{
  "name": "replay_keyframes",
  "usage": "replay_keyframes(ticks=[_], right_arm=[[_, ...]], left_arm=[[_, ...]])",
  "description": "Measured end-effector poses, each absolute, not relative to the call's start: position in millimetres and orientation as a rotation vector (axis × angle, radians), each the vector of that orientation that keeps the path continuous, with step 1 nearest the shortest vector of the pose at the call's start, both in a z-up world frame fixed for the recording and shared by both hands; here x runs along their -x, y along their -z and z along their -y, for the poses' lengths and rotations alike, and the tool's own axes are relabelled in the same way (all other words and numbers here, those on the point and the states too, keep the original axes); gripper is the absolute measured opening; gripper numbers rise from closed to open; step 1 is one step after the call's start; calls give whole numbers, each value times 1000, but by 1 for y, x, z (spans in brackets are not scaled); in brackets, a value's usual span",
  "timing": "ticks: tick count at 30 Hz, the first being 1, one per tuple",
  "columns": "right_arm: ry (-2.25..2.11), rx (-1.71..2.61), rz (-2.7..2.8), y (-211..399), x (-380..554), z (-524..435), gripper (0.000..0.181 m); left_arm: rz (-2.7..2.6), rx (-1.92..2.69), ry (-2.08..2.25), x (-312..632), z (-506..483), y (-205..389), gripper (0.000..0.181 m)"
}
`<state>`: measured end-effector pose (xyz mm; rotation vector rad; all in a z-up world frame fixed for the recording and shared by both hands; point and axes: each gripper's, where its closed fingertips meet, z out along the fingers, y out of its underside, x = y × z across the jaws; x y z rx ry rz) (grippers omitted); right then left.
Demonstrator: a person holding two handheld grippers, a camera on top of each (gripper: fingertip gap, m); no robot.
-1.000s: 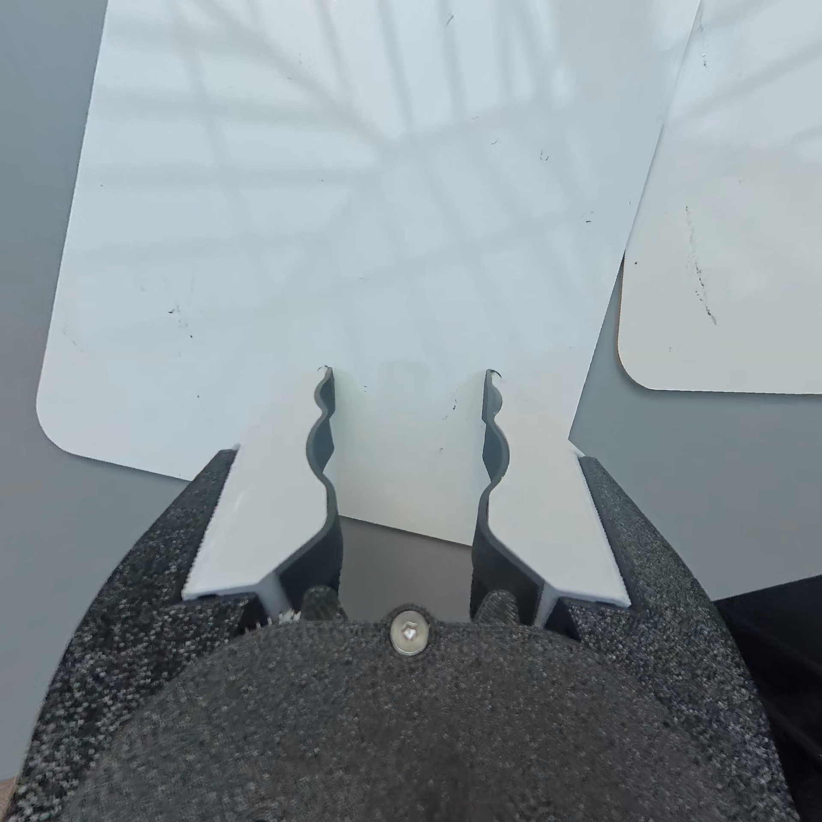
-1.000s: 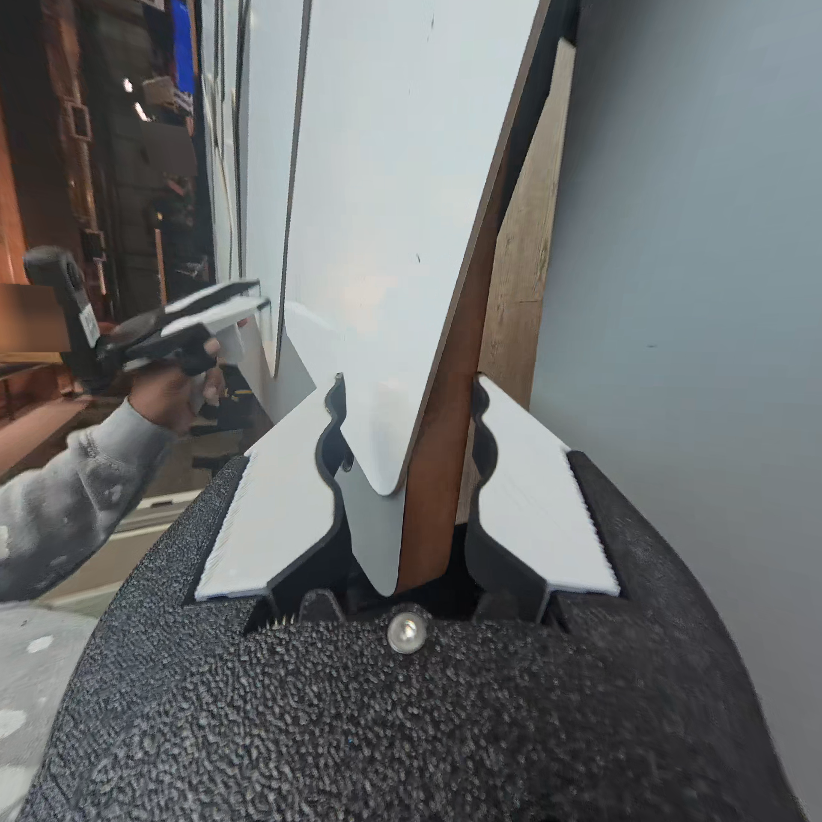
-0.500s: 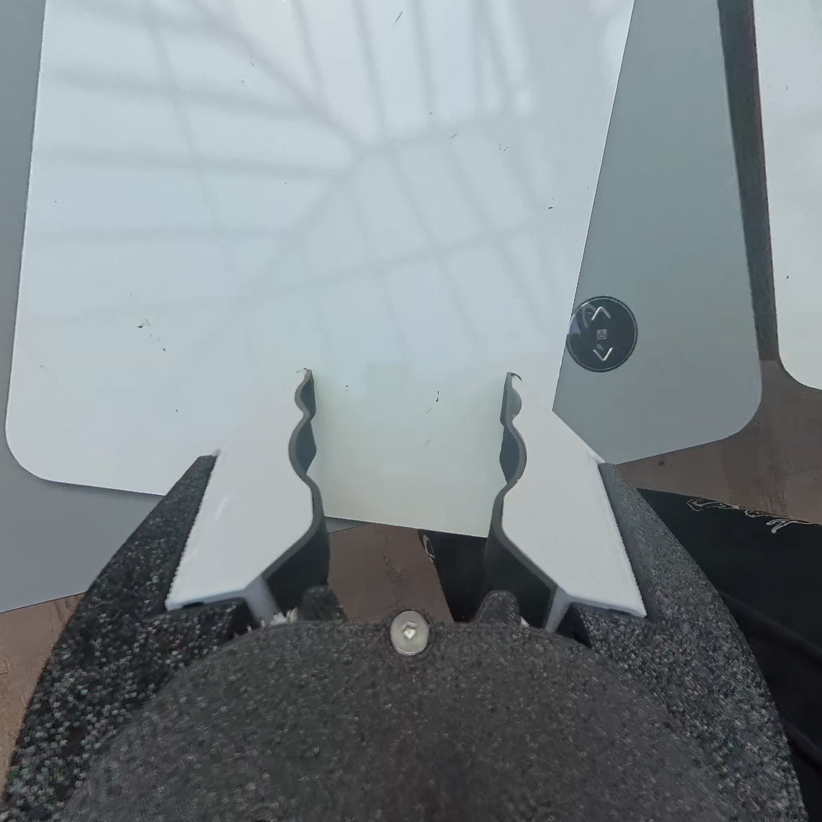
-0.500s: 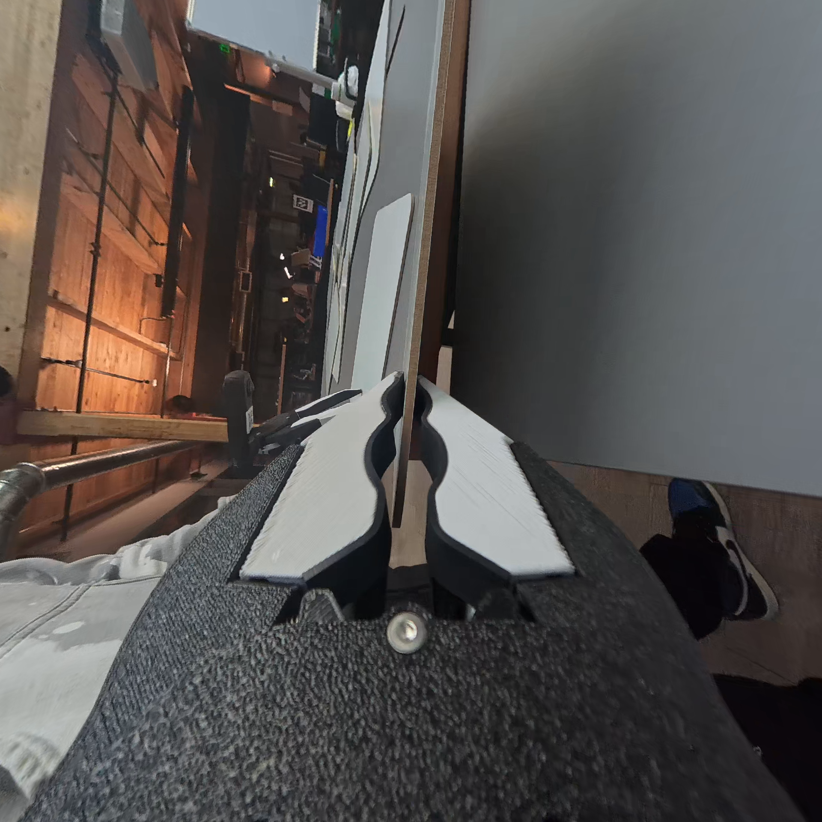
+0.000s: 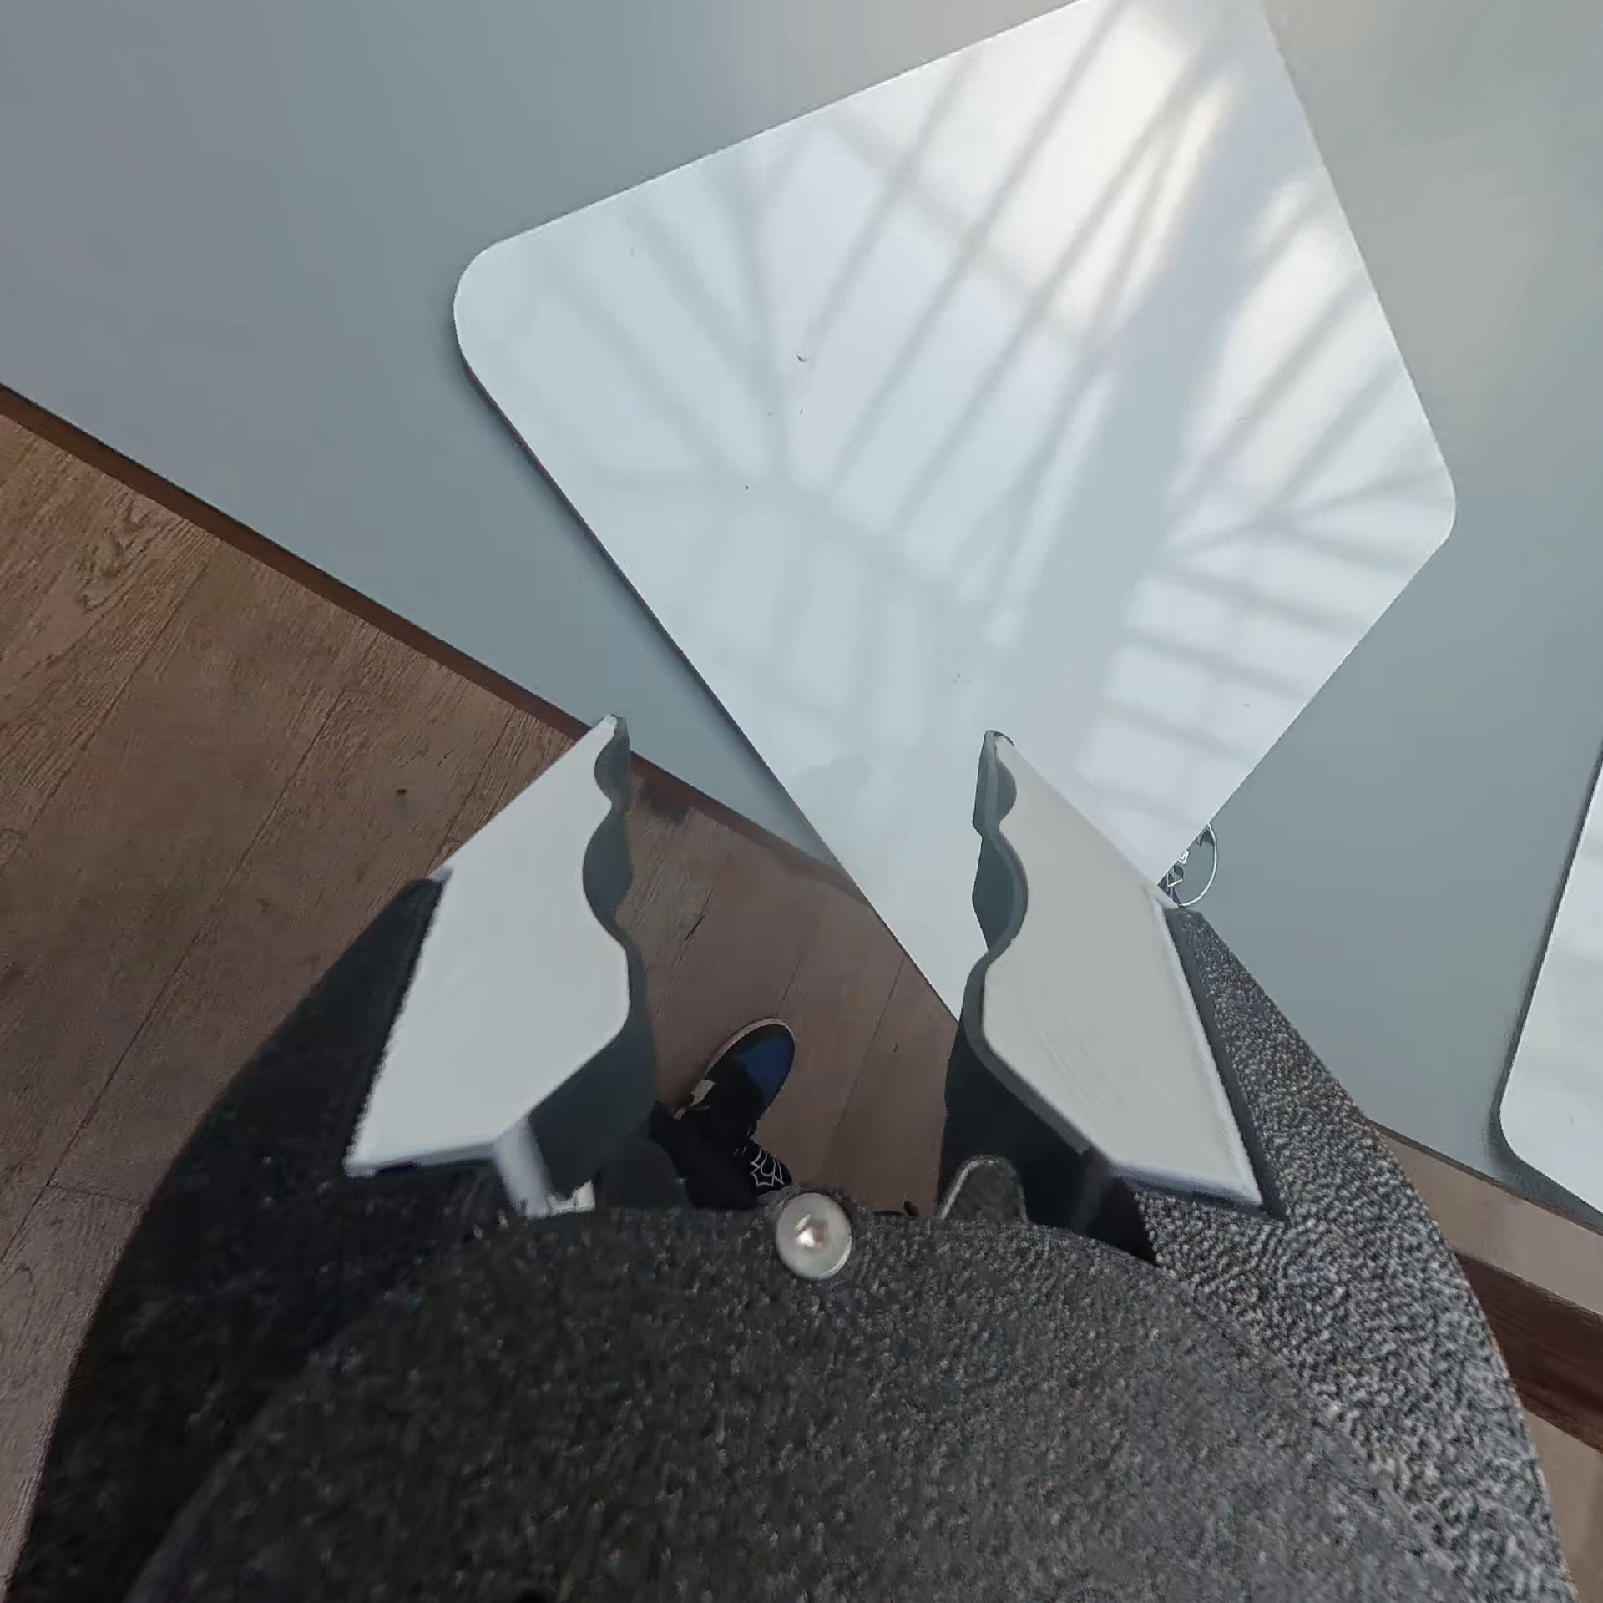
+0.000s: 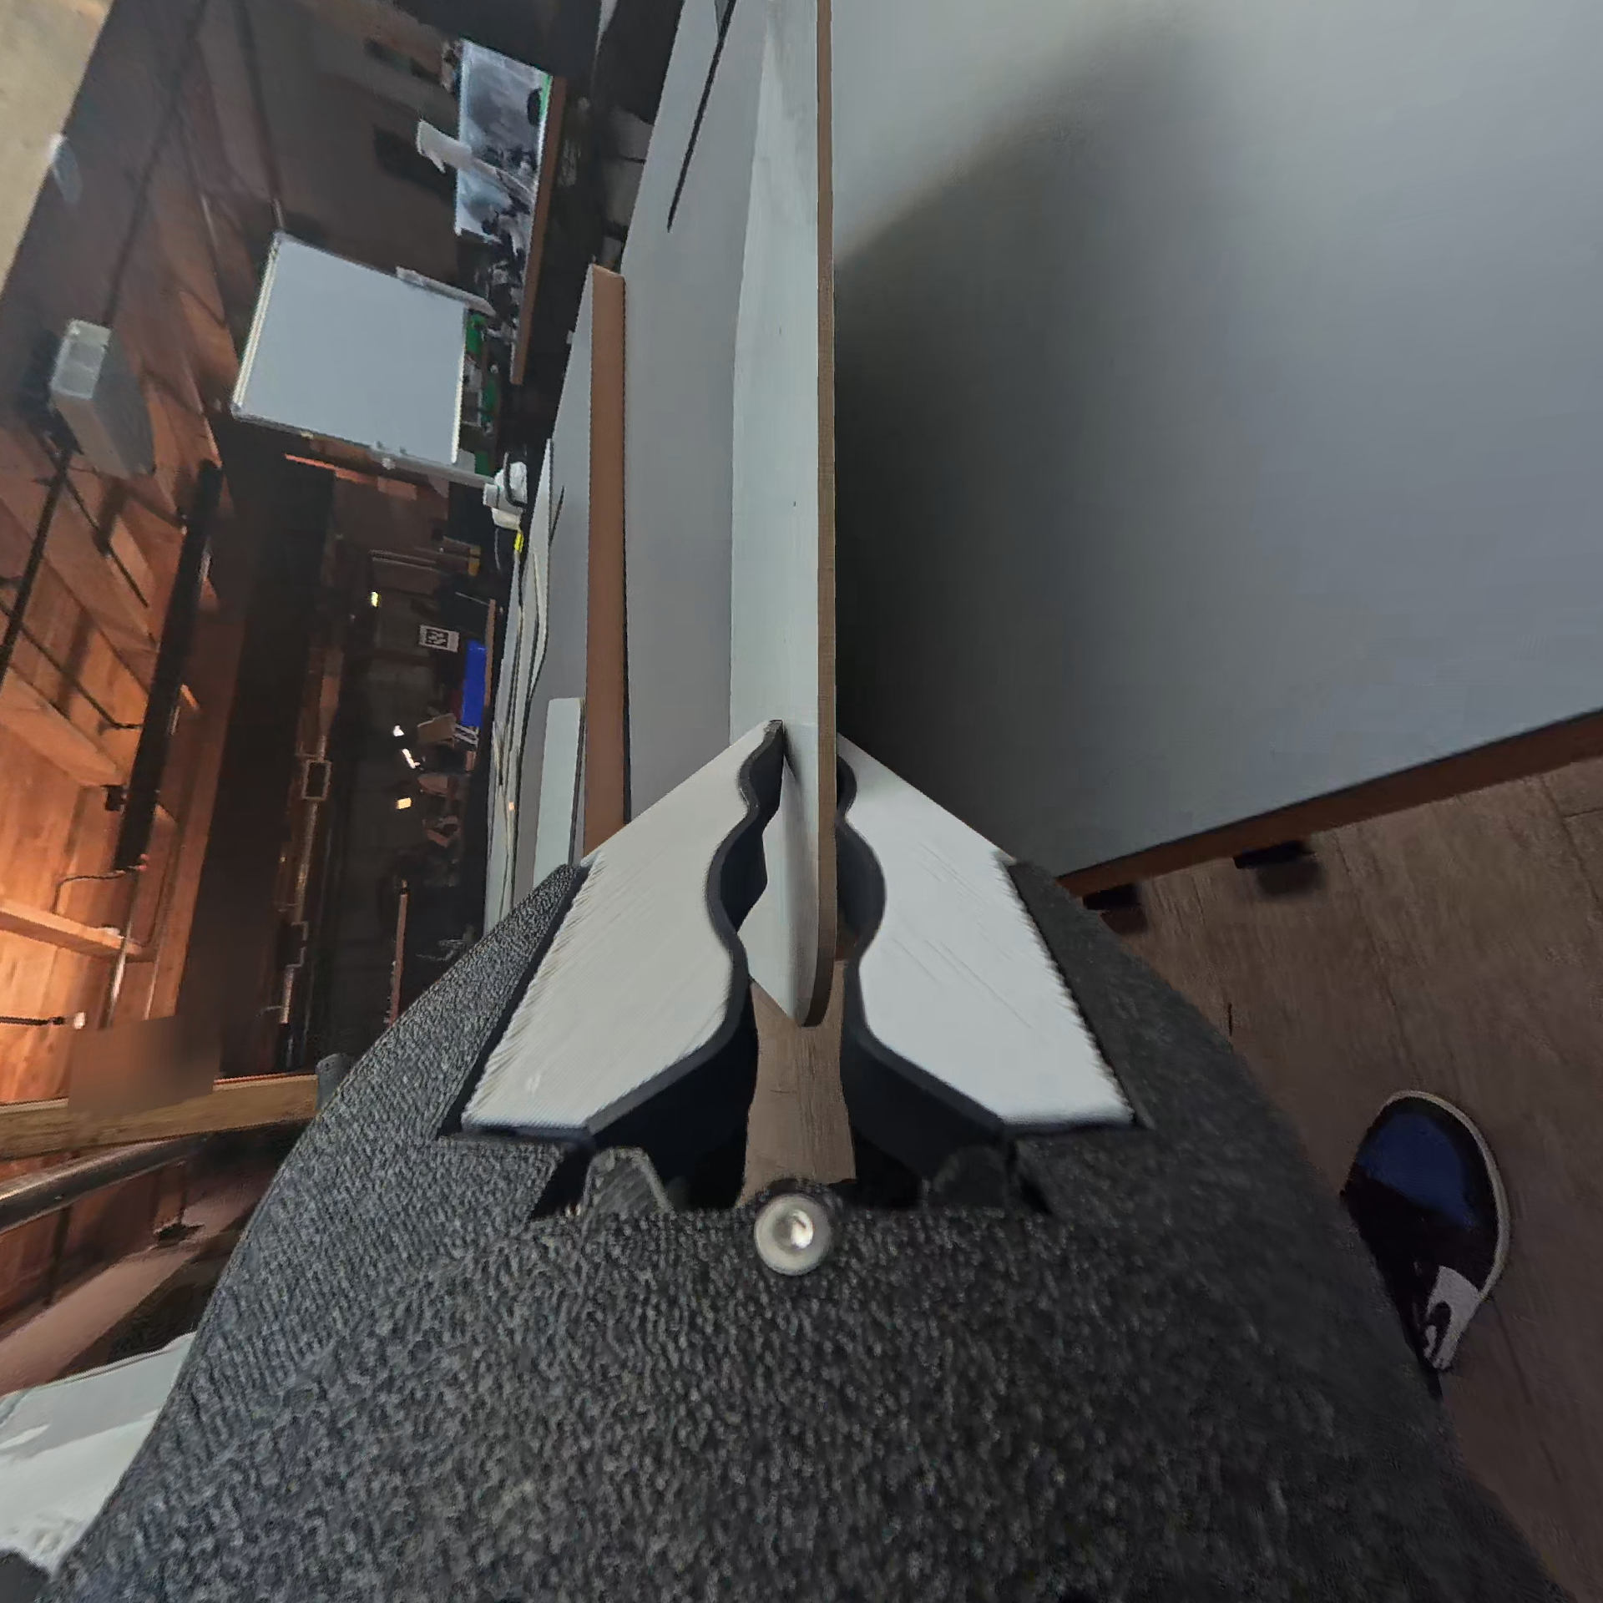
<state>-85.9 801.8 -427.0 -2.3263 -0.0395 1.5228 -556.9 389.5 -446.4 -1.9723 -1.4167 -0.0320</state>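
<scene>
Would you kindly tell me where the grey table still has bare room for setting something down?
The grey table is bare left of and beyond the white board, out to its wooden front edge. The right side is crowded: a round control button and a second board sit there. The right tool grips the white board's corner.

The left gripper [image 5: 802,737] is seen from behind with its two white fingers [image 5: 512,963] spread wide and nothing gripped between them. Just ahead, a glossy white board with rounded corners [image 5: 954,486] is turned cornerwise over a grey tabletop [image 5: 260,217], one corner reaching past the table's brown edge. Below, a wooden floor [image 5: 191,711] and a black-and-blue shoe [image 5: 746,1076] are visible. At the far right, part of a second white board [image 5: 1561,1067] is seen.
</scene>
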Motion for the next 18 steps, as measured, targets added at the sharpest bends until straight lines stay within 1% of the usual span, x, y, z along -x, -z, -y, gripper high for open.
replay_keyframes(ticks=[2,4,7,8,9,12,13,15,18], right_arm=[[-1408,2395,126,437,93,-819,16],[-1238,2464,258,446,98,-833,28],[-902,2502,520,452,96,-849,55],[-793,2501,600,452,94,-853,63],[-675,2476,673,450,91,-857,76],[-501,2358,894,431,101,-854,84],[-491,2322,954,424,108,-847,84],[-555,2284,1020,413,127,-825,80],[-683,2248,1112,401,157,-779,77]], left_arm=[[1429,1975,33,557,-392,446,86],[1439,1972,40,556,-395,444,88],[1443,1948,-4,556,-392,440,89],[1439,1964,-17,554,-390,442,91],[1438,1985,-36,551,-387,445,95],[1508,1960,-63,549,-385,453,111],[1542,1950,-60,549,-387,457,116],[1597,1948,-62,547,-391,468,116],[1631,1913,-18,539,-398,483,108]])
